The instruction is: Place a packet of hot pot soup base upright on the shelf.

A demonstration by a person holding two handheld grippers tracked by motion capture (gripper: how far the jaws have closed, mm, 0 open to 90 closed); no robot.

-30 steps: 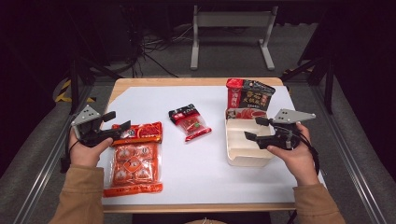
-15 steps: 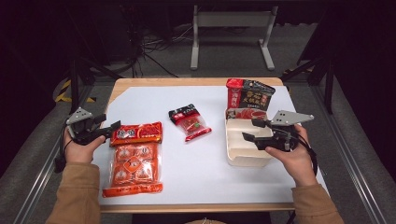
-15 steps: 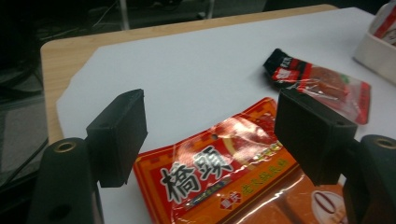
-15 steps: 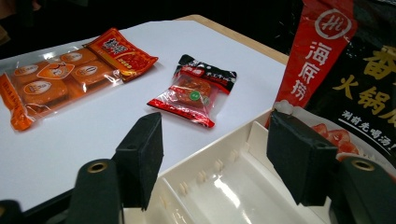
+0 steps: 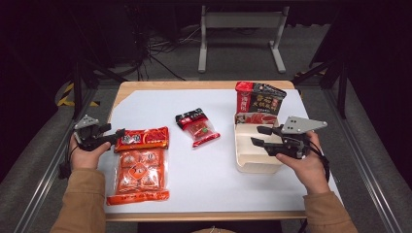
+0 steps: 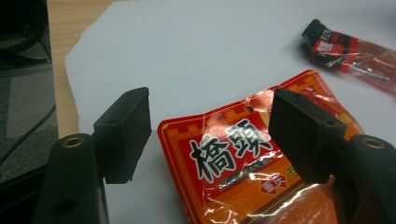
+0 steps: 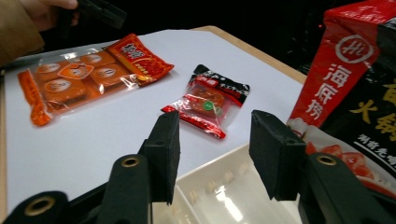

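A large orange snack packet (image 5: pixel 138 165) lies flat at the left of the white sheet. My left gripper (image 5: pixel 116 136) is low at its top left corner. In the left gripper view the jaws (image 6: pixel 210 98) straddle the packet's red header (image 6: pixel 243 163); they have just been closing a little, and the pads do not touch it. My right gripper (image 5: pixel 256 135) hovers over the white tray (image 5: pixel 252 158). Its jaws (image 7: pixel 215 119) have just been closing and stand half apart with nothing between them. A small red and black packet (image 5: pixel 197 126) lies mid-table.
A red and black printed pouch (image 5: pixel 260 99) stands upright just behind the tray, close to my right jaw (image 7: pixel 355 84). The white sheet (image 5: pixel 218 179) covers most of the wooden table (image 5: pixel 145 87). Black floor and a metal frame lie beyond the far edge.
My left gripper has drawn back to the left and sunk toward the orange packet's corner. The right gripper's jaws have narrowed while that hand stayed put.
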